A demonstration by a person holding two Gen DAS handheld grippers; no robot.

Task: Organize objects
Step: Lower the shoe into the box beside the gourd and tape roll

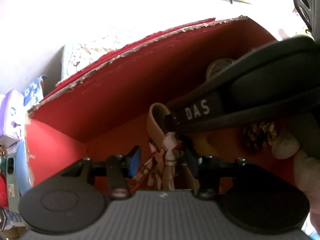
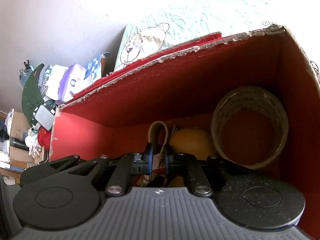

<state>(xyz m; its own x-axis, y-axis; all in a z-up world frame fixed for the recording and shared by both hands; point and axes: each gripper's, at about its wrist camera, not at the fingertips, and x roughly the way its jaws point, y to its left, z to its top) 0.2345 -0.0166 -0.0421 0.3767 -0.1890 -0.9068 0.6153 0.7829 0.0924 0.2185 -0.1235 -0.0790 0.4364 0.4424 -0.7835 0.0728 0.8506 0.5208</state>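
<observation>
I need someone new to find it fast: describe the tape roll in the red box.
Look inside the red cardboard box with the torn rim. In its right-hand corner, beside the yellow-orange ball, leans the tape roll. It is the only hollow ring there, brownish and wide, with the red box visible through it.

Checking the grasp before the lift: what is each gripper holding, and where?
The right gripper pinches the pouch just below its beige loop. The left gripper straddles the pouch, fingers apart, holding nothing.
</observation>
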